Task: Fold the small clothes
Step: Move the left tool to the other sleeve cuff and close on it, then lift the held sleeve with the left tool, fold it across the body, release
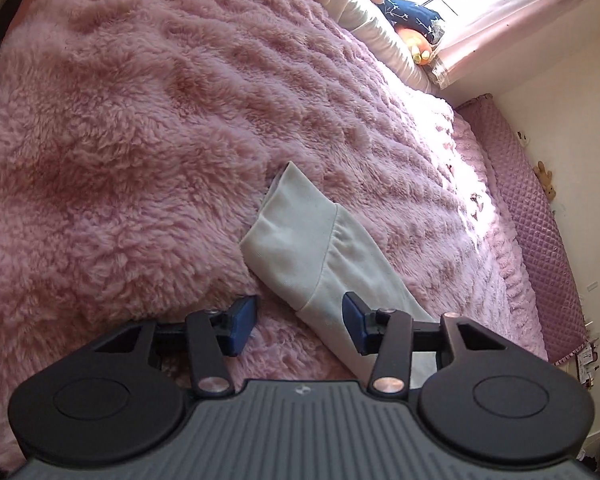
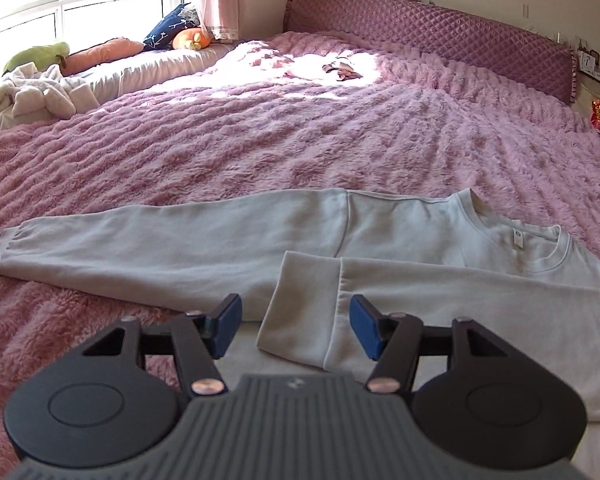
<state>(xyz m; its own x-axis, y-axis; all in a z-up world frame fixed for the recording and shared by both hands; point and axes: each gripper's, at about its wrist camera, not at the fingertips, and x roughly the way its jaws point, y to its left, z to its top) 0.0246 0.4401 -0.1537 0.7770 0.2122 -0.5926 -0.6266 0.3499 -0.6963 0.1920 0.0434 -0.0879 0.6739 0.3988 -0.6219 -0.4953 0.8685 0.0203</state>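
**Grey sweatshirt spread on the pink bed, both grippers open above its sleeves**

A pale grey sweatshirt (image 2: 400,224) lies flat on a fluffy pink blanket (image 2: 300,140) and fills the lower half of the right wrist view. Its collar (image 2: 540,248) is at the right of the frame. One sleeve (image 2: 140,240) stretches out to the left edge of the frame. The other sleeve is folded across the body, and its cuff (image 2: 304,312) lies in the lower centre.

The right gripper (image 2: 296,330) hangs over this cuff with its jaws wide apart. The cuff shows between the two blue pads (image 2: 228,326), but they do not close on it, and the gripper holds nothing.

In the left wrist view, the left gripper (image 1: 300,326) is also wide open and empty. The end of a sleeve with its cuff (image 1: 288,236) lies in the centre of the frame, just ahead of the fingers, and the cloth passes under the pad (image 1: 356,324) on the right side. Whether this pad touches the cloth I cannot tell.

At the upper right of the right wrist view stands a quilted purple headboard (image 2: 420,28). At the upper left there is a window (image 2: 80,0), with cushions (image 2: 168,28) below it.
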